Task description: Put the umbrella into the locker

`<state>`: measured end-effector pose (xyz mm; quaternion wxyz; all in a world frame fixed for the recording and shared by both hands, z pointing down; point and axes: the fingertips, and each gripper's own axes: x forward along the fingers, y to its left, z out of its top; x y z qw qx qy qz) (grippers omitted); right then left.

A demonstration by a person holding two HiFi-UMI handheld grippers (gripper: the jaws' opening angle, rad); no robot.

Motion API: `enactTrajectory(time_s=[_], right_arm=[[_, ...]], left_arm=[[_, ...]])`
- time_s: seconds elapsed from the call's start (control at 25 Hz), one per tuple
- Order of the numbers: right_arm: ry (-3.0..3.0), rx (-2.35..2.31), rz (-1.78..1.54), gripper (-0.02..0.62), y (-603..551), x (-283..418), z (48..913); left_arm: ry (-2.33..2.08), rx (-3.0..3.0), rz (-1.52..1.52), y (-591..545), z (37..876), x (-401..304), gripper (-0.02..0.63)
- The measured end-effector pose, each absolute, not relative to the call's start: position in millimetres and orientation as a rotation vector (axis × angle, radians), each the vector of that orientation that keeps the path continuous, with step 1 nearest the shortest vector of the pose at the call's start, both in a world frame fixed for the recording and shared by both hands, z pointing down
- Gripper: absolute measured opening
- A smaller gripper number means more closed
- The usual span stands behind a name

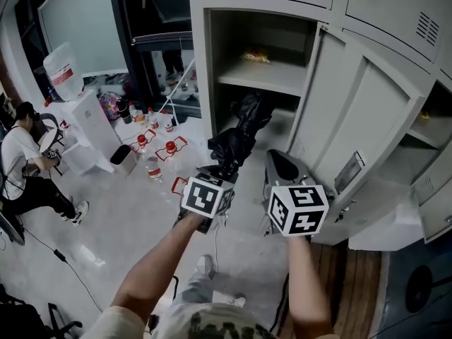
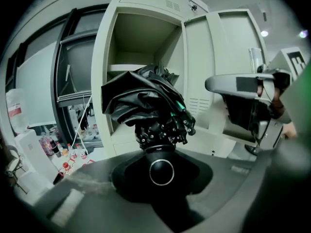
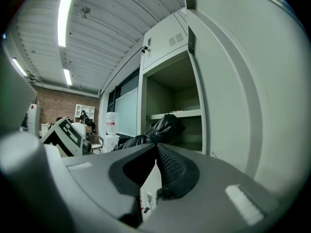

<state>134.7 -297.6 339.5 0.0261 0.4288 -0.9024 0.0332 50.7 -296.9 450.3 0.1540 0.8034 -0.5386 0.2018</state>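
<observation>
Pale grey steel locker, door swung wide to the right. The mouth is unobstructed from left frame to door edge. One shelf splits the bay, with small yellowish clutter on it towards the back. The taller space beneath is dark and shows nothing stored.

Black folded umbrella sits at the mouth of that lower space. Its far end is just under the shelf edge; whether it has crossed the frame line I cannot tell. The long axis runs from the handle, low and near the person, up and away to the canopy end pointing into the locker. The canopy is loosely bunched, not strapped, and its rib tips splay around the stem.

Left gripper: fingers clamped on the umbrella handle, partly apart around it. The round end cap faces the camera in the left gripper view.

Right gripper: just right of the umbrella and beside the inner face of the door. Its fingers are drawn together, tips meeting, with nothing gripped that I can make out.

The floor is pale and glossy, with a wood strip at lower right. Left of the locker are red-capped bottles on the floor, a water dispenser and a seated person.
</observation>
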Motion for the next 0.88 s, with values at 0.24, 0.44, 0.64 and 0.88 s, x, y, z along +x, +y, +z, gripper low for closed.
enactTrajectory(time_s=[0.24,0.44,0.64,0.88], right_arm=[[-2.760,1.367,0.111,0.008,-311,133,345],[-2.732,1.416,0.124,0.008,-323,133,348],[-2.700,1.455,0.135,0.008,-332,135,355],[-2.672,1.494,0.149,0.008,-342,136,359]], left_arm=[[-1.499,2.320,0.688,-327,450,52,0.112],[-1.478,2.332,0.786,-359,448,50,0.112],[-1.511,2.340,0.892,-393,442,44,0.112],[-1.499,2.401,1.003,-426,431,54,0.114]])
